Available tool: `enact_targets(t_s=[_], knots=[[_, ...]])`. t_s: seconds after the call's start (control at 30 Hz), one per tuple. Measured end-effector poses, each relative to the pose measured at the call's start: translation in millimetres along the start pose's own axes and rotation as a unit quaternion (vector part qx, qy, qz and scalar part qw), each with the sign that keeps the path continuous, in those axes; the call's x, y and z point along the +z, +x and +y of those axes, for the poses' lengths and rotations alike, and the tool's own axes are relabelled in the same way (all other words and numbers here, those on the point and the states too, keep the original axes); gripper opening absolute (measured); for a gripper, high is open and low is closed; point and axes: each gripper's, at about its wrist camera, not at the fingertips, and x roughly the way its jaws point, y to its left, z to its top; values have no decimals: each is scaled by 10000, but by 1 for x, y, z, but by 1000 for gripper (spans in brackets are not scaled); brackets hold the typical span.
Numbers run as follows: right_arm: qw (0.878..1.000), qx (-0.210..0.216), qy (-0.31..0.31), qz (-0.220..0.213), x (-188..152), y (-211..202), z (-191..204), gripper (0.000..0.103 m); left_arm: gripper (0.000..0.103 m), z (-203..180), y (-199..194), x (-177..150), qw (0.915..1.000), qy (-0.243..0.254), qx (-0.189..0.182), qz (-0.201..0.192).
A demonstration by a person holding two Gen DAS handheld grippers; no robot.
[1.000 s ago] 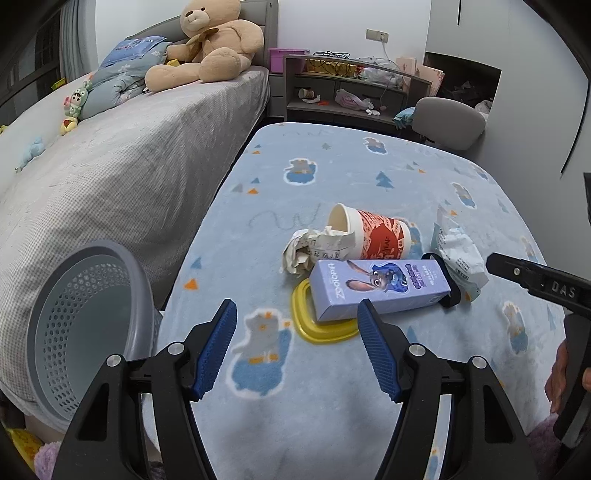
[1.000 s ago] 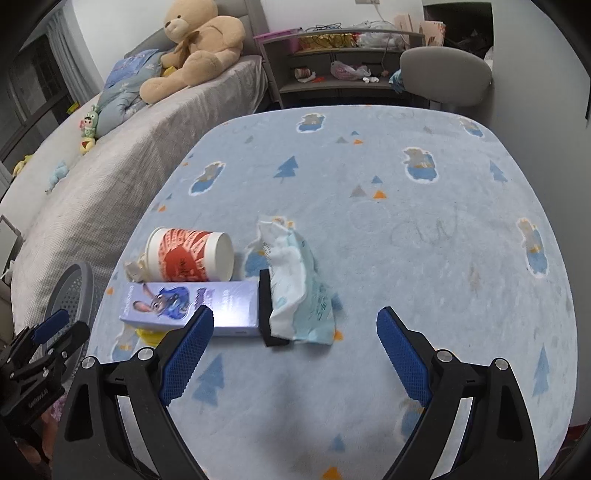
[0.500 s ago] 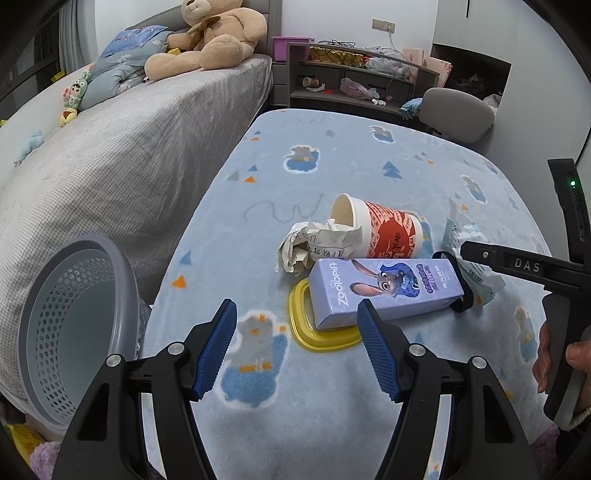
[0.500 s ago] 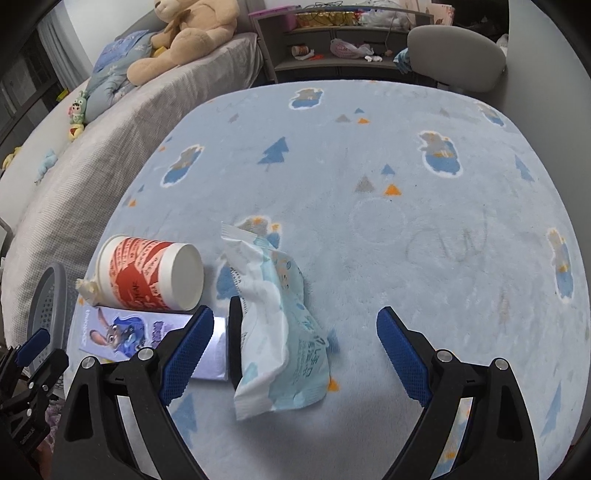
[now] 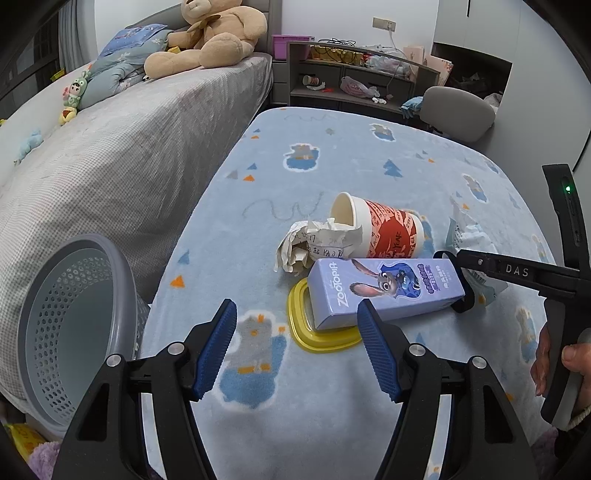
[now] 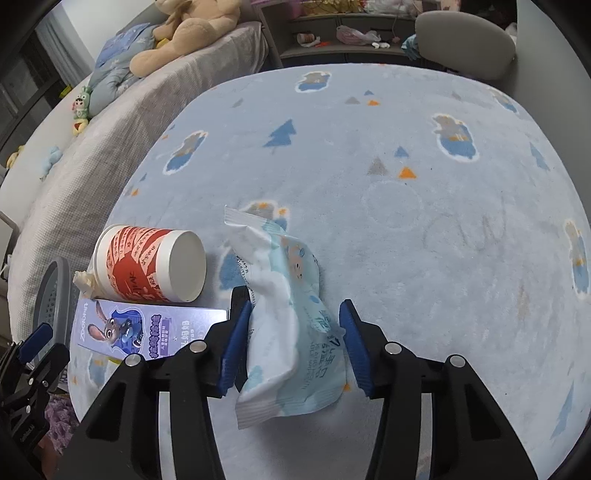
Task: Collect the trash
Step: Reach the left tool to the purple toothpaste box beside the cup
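Note:
Trash lies on the blue blanket: a red and white paper cup (image 5: 384, 229) on its side, crumpled paper (image 5: 314, 245), a purple Zootopia box (image 5: 384, 288) on a yellow lid (image 5: 321, 338), and a pale blue wipes packet (image 6: 295, 317). My right gripper (image 6: 291, 339) is open, its fingers on either side of the wipes packet, narrower than before. My left gripper (image 5: 295, 347) is open and empty, just short of the yellow lid. The cup (image 6: 151, 264) and box (image 6: 147, 326) also show in the right wrist view.
A grey perforated basket (image 5: 70, 332) stands on the floor at the left, beside the blanket's edge. A grey bed (image 5: 110, 147) with a teddy bear (image 5: 210, 33) runs along the left. Shelves (image 5: 351, 74) and a chair (image 5: 458, 110) stand at the back.
My right gripper moved forward and down over the wipes packet, and its fingers have narrowed around it. My left gripper shifted slightly closer to the trash pile.

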Motion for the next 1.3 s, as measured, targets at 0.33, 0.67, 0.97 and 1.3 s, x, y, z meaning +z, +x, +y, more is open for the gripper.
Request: enact_targets(t_s=[0.33, 0.67, 0.97, 1.3], knots=[[9994, 151, 205, -235, 0, -20, -7, 48, 65, 5, -7, 3, 10000, -59, 10, -74], [9980, 255, 391, -417, 2, -36, -17, 48, 65, 7, -4, 26, 9999, -39, -64, -150], [9977, 324, 435, -418, 0, -38, -21, 48, 65, 7, 9, 16, 10000, -95, -24, 16], [9974, 366, 449, -434, 0, -40, -23, 48, 65, 28, 26, 28, 9989, -185, 413, -84]])
